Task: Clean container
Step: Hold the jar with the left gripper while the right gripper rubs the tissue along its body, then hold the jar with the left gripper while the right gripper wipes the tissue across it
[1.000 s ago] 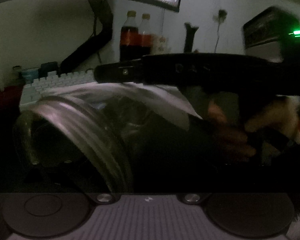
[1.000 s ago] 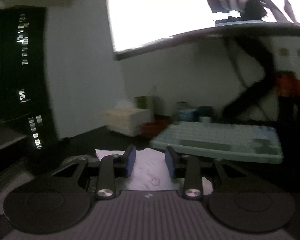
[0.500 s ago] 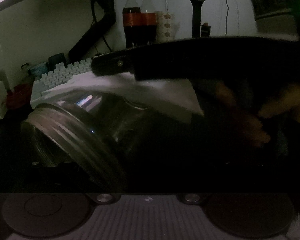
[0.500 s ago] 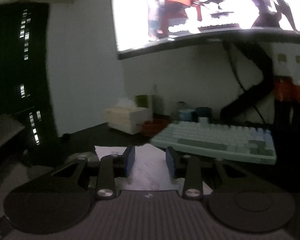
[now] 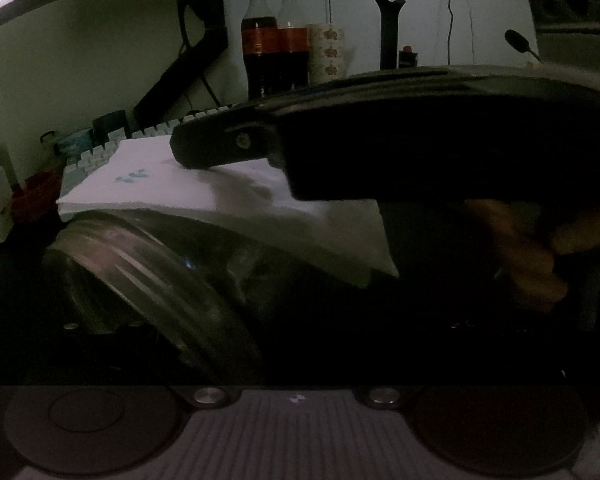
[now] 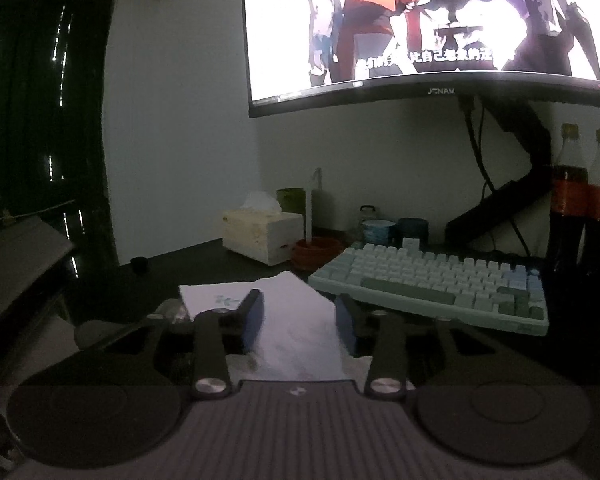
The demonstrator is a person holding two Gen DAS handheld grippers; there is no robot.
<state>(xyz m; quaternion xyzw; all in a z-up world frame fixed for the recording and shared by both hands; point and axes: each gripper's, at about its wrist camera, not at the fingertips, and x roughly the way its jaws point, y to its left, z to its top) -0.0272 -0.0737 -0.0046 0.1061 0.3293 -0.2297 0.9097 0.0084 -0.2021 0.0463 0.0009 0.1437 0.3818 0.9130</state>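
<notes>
In the left wrist view a clear glass jar point(image 5: 168, 280) with a threaded rim lies on its side, filling the lower left. My left gripper holds the jar; its fingers are hidden in the dark behind it. A white paper tissue point(image 5: 204, 192) lies over the jar's upper side. The right gripper's black finger point(image 5: 228, 148) presses on it from the right. In the right wrist view my right gripper point(image 6: 299, 316) is shut on the white tissue point(image 6: 296, 320) between its blue pads point(image 6: 253, 318).
A pale green keyboard point(image 6: 440, 284) sits ahead on the dark desk point(image 6: 188, 268). Two cola bottles point(image 6: 580, 216) stand at the right. A tissue box point(image 6: 262, 232), a red bowl point(image 6: 318, 250) and cups point(image 6: 376, 230) stand behind. A monitor point(image 6: 420, 20) hangs above.
The right gripper with the tissue has slid left along the jar's upper side. The jar has tilted slightly and sits lower in the left wrist view.
</notes>
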